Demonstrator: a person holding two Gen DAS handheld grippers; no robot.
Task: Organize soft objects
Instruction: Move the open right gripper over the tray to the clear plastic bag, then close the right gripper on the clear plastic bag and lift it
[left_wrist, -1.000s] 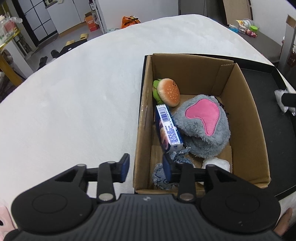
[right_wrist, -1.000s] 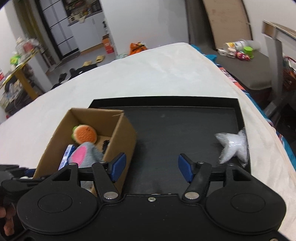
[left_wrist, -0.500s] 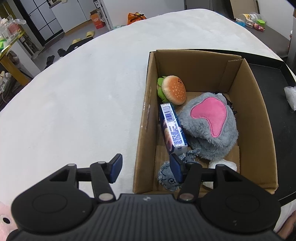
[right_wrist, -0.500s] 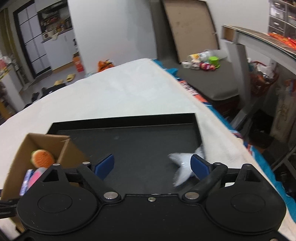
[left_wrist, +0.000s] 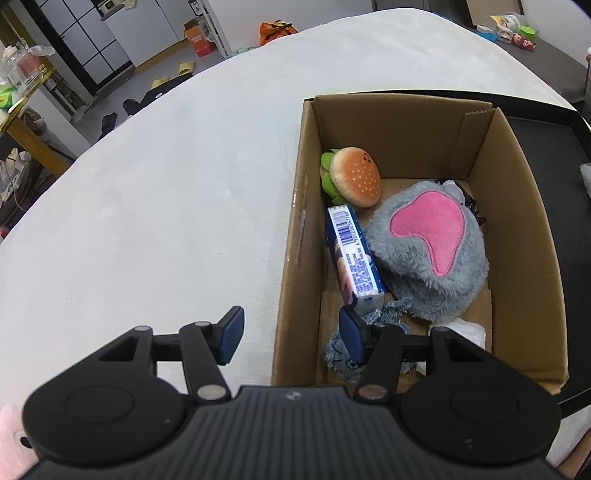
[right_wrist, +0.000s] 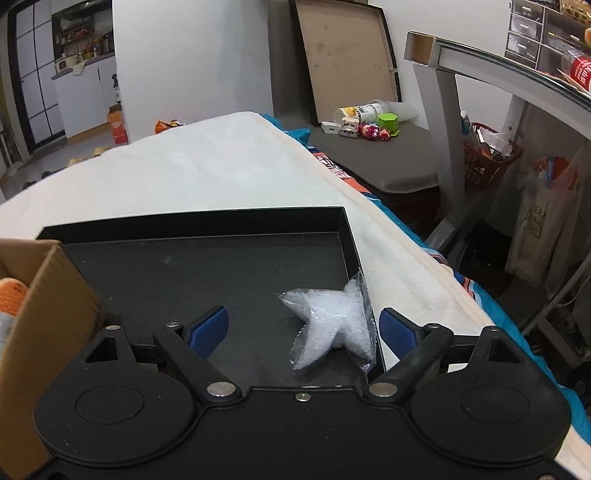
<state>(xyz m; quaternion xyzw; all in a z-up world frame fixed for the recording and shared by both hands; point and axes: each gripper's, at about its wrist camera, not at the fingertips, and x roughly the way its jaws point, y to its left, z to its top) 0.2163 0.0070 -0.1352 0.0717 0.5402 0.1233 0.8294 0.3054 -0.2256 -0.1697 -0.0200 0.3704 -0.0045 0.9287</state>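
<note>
The left gripper (left_wrist: 291, 334) is being held open astride the cardboard box's (left_wrist: 295, 236) left wall. The bagged white star (right_wrist: 332, 325) is lying in the black tray's (right_wrist: 192, 221) right corner, between the right gripper's (right_wrist: 301, 328) wide-open, unclenched jaws, which have just been closing slightly; a second ago it lay beyond them.

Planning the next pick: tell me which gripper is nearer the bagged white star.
Right. The right gripper hangs just above the bagged white star on the black tray, jaws open. The left gripper straddles the cardboard box wall.
</note>
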